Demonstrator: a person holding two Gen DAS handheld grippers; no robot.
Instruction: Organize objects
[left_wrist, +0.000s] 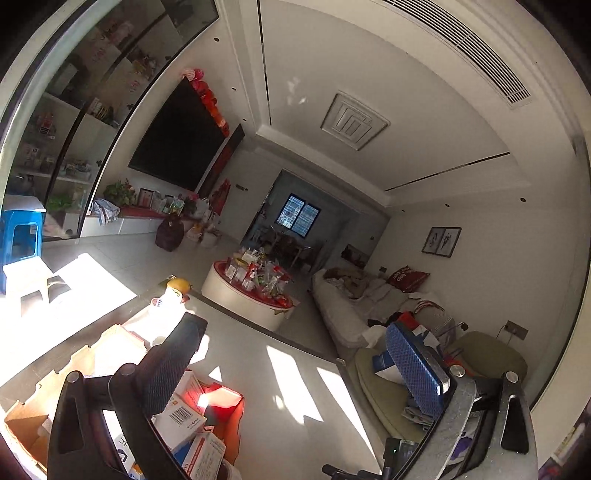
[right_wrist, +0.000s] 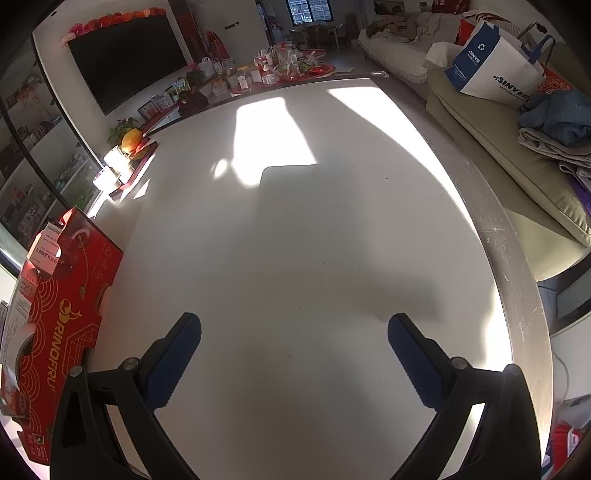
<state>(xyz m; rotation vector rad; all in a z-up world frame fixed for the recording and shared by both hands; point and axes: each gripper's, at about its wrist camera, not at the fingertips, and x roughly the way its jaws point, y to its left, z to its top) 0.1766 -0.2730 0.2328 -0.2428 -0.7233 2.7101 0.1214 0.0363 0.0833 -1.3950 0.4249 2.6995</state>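
Observation:
My left gripper (left_wrist: 295, 343) is open and tilted, pointing level across the room with nothing between its fingers. Below its left finger, a red cardboard box (left_wrist: 225, 410) holds several small white medicine boxes (left_wrist: 184, 413). My right gripper (right_wrist: 293, 332) is open over the bare white table (right_wrist: 295, 221), empty. The same red box (right_wrist: 70, 314), printed with gold lettering, stands at the table's left edge, left of the right gripper's left finger (right_wrist: 181, 347). White packets (right_wrist: 46, 247) show inside it.
A brown cardboard box (left_wrist: 55, 387) lies left of the red one. An orange fruit (right_wrist: 131, 142) and small white items sit at the table's far left. A green chair (right_wrist: 498, 140) with a white-blue bag (right_wrist: 495, 66) and folded clothes stands to the right.

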